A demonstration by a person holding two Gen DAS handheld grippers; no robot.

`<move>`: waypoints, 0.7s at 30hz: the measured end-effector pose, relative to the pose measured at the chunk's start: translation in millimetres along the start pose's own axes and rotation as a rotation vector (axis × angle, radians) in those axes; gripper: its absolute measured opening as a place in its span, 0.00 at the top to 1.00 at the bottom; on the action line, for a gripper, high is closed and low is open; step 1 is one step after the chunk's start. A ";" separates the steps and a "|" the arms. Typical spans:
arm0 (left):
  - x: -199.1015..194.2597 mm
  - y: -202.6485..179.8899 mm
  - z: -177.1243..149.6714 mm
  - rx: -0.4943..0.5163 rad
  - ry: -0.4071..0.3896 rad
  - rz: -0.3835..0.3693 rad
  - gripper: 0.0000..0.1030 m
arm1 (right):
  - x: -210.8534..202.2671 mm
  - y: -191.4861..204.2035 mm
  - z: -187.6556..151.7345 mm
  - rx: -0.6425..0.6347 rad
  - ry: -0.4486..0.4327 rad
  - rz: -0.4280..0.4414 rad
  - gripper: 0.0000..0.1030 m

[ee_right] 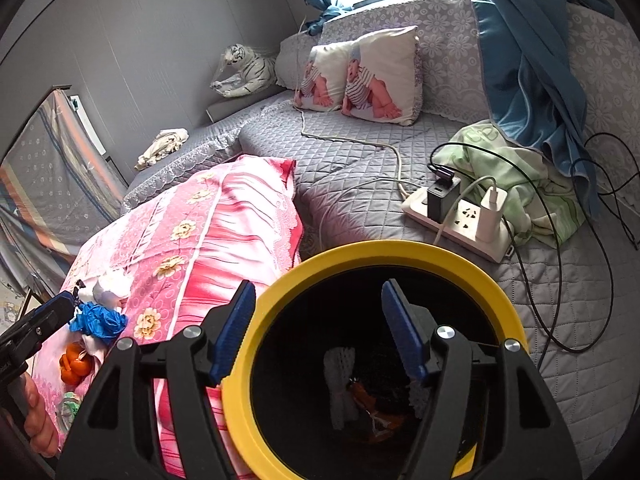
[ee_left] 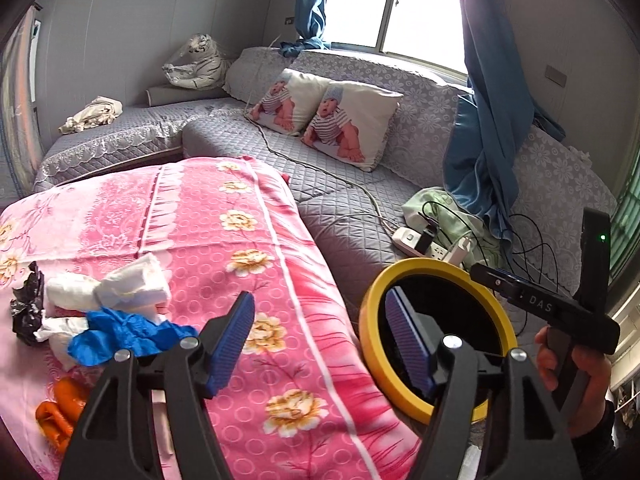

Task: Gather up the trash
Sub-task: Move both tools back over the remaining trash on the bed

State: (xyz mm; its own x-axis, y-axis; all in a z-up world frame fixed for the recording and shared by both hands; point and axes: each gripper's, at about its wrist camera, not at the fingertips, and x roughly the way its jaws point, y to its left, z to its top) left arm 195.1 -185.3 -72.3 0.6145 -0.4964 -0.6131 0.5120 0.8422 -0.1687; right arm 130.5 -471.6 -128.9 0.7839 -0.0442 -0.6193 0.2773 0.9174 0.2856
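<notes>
My left hand-held gripper (ee_left: pixel 320 344): one, jaws parted, nothing between the two blue pads; it is angled downward over the edge of the pink floral blanket (ee_left: pixel 224 240).

My right hand-held gripper (ee_right: pixel 318 330): one, jaws parted and straddling the near-left rim of the bin without the pads pressing on it; also angled downward. From the left wrist view my right hand (ee_left: pixel 568 376) is wrapped round its handle, beside the bin.

Container: one yellow-rimmed bin (ee_right: pixel 400 250), black inside, standing between the blanket and the grey quilted sofa (ee_right: pixel 360 184). Contents, dimly seen at the bottom: white crumpled paper and something orange; no exact count possible.

Trash on the blanket, to the left of my left hand-held gripper:
- crumpled white tissue (ee_left: pixel 132 284), a few wads, touching one another
- blue glove (ee_left: pixel 120 334), one, lying against the tissues
- black crumpled wrapper (ee_left: pixel 28 308), one, at the far-left edge
- orange piece (ee_left: pixel 60 408), one, nearest me, apart from the pile

Farther out: two printed cushions (ee_left: pixel 352 124), one white power strip (ee_right: pixel 460 216) with two chargers plugged in, one green cloth (ee_right: pixel 516 168), one toy tiger (ee_left: pixel 200 64), blue curtains (ee_left: pixel 488 128).
</notes>
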 end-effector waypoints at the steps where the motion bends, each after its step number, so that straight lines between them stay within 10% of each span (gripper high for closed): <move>1: -6.2 7.2 0.1 -0.006 -0.009 0.014 0.35 | -0.8 7.4 1.1 -0.008 -0.005 0.011 0.36; 21: -120.1 113.2 -37.6 -0.132 -0.127 0.217 0.32 | 5.6 154.3 -4.8 -0.224 0.008 0.215 0.34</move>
State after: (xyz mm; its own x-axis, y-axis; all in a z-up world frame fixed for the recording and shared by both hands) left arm 156.6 -22.4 -46.8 0.7760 -0.3166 -0.5456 0.2827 0.9477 -0.1479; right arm 175.0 -328.4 -91.9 0.8067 0.1622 -0.5682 -0.0238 0.9697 0.2430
